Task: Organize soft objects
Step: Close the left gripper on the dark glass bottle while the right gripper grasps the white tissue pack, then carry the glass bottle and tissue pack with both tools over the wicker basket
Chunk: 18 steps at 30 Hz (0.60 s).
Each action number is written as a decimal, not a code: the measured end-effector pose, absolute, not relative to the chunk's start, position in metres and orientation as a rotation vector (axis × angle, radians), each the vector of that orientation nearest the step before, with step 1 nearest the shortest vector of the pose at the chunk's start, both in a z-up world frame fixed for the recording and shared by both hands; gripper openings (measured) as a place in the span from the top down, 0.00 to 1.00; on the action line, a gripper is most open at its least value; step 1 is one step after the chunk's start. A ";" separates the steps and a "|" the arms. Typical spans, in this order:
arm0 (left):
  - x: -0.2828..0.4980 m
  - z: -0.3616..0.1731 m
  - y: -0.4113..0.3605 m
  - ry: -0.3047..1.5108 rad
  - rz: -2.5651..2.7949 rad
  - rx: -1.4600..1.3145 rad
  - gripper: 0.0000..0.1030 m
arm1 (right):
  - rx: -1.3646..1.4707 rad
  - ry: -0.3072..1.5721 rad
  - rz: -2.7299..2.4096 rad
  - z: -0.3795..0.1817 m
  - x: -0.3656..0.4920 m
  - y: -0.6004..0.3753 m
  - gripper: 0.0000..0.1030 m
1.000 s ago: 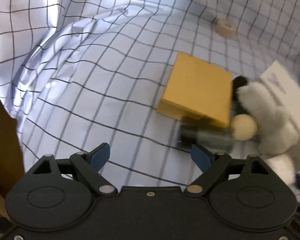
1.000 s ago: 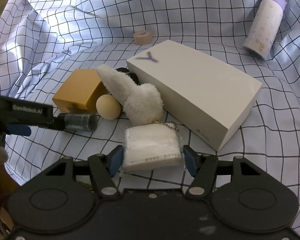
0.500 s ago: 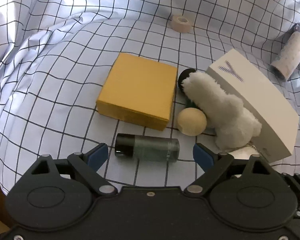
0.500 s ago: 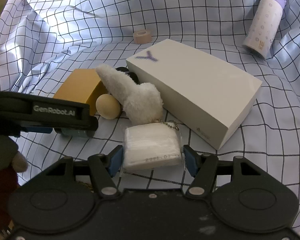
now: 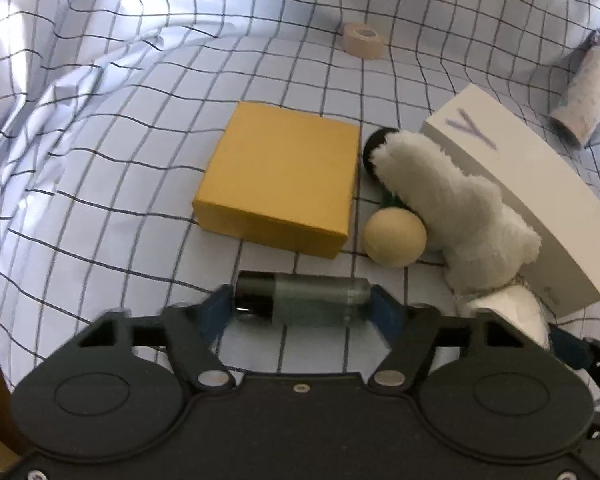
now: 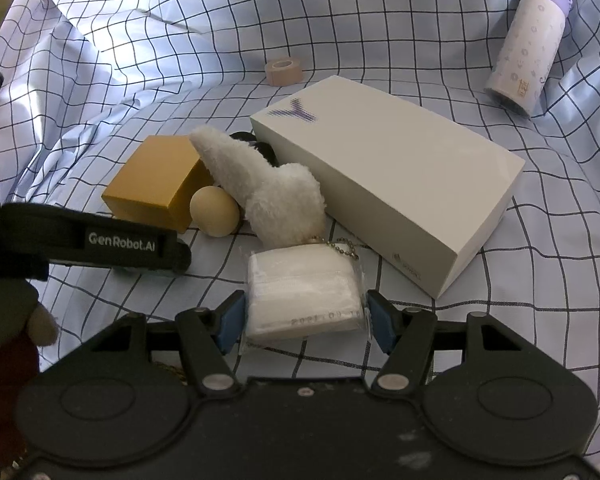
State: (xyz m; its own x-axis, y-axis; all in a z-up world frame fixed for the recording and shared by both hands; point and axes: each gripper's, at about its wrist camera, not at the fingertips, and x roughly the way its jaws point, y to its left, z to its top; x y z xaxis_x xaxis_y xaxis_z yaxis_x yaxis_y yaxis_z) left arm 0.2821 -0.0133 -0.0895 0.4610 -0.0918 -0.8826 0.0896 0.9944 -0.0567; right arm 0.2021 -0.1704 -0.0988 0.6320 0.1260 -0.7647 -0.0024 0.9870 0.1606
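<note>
A small grey bottle (image 5: 302, 298) with a dark cap lies crosswise on the checked cloth (image 5: 140, 160). My left gripper (image 5: 302, 312) is closing its jaws, and both blue pads touch the bottle's ends. My right gripper (image 6: 304, 316) is shut on a white tissue pack (image 6: 304, 292) in clear wrap, with a ball chain at its far edge. Just beyond the pack, a white plush piece (image 6: 268, 192) leans on the white box (image 6: 384, 184). In the left wrist view the plush (image 5: 452, 208) sits right of the bottle.
A yellow box (image 5: 280, 172) and a wooden ball (image 5: 394, 236) lie just beyond the bottle. A black round object (image 5: 374, 144) peeks out behind the plush. A tape roll (image 6: 284, 71) and a purple-capped flask (image 6: 528, 40) lie farther back. The cloth bunches up at the left.
My left gripper swung right until the bottle lay between its jaws, then the jaws came in onto the bottle's ends. The right gripper and its tissue pack stayed still.
</note>
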 end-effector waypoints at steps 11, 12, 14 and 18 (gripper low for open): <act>0.260 -0.062 -0.004 1.013 -0.139 -0.053 0.37 | 0.218 0.905 0.070 -0.088 0.194 -0.177 0.39; 0.257 -0.058 -0.004 1.008 -0.143 -0.060 0.37 | 0.222 0.903 0.069 -0.087 0.192 -0.177 0.39; 0.250 -0.050 -0.003 0.998 -0.150 -0.071 0.37 | 0.227 0.895 0.067 -0.082 0.185 -0.177 0.39; 0.232 -0.037 -0.002 0.981 -0.168 -0.082 0.37 | 0.237 0.872 0.069 -0.070 0.169 -0.179 0.39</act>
